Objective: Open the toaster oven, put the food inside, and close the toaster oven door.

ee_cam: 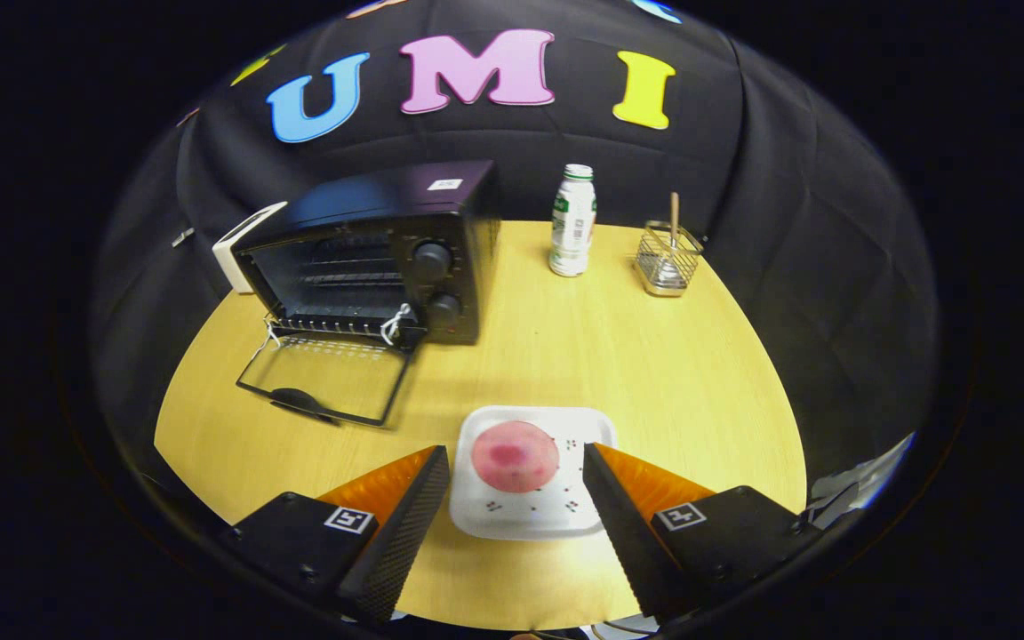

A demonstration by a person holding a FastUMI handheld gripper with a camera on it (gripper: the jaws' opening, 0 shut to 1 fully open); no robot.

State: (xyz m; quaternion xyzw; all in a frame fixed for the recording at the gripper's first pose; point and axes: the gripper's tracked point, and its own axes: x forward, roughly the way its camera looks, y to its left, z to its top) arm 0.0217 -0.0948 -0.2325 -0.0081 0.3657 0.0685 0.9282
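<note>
- Tongs [516,467] were spread wide as I watched, both fingers held apart with nothing clamped; I call the gripper tongs here.
- Fingers [410,520] were black wedges with a fine knurled grip face and orange upper sides, each on a black block bearing a small square marker.
- Plate [530,516] lay between the two fingers, a white square dish with rounded corners and small dark specks. I could not tell whether the fingertips touched its rim.
- Food [515,456] sat on the far half of that plate: a round, flat, pink patty with a darker red patch, midway between the fingertips.
- Toaster oven [388,253] stood well beyond the left finger, a glossy black box with two round knobs on its right front panel.
- Door [325,380] of the oven hung fully open, a dark-framed glass panel lying flat on the table with its handle nearest me. White cord was tied at both hinges.
- Inside the oven I saw a wire rack; it looked bare.
- Table [654,373] was pale yellow wood grain, smooth and matte.
- Bottle [573,222], white with a green label, stood upright far beyond the plate, to the right of the oven.
- Wire basket [668,258], silver mesh, sat right of the bottle, holding a wooden stick that leaned upright.
- White box [241,244] rested against the oven's left side.
</note>
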